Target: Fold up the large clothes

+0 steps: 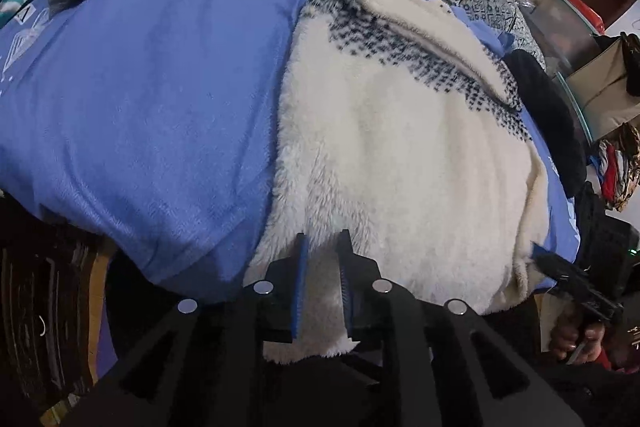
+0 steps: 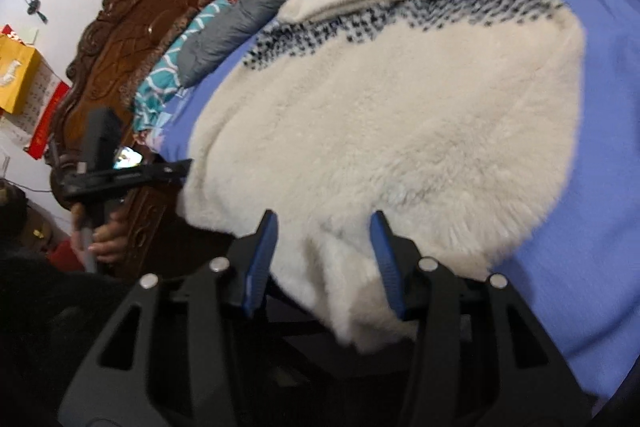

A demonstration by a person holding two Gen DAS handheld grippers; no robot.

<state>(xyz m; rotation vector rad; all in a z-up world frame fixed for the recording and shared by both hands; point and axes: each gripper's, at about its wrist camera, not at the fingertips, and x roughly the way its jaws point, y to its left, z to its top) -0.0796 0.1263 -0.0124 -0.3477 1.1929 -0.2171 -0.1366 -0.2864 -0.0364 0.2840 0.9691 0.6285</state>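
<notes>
Fleece coat [image 1: 400, 167] hem lies between both grippers' parted jaws, left gripper [image 1: 324, 283] and right gripper [image 2: 322, 259] unclenched, its length running toward upper frame.

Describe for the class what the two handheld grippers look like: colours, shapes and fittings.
Both the left gripper and the right gripper have matte black angular frames with slotted cut-outs, round silver pivot pins and two straight fingers lined with ribbed blue pads. No cables show. A red sleeve edge appears by one hand.
</notes>
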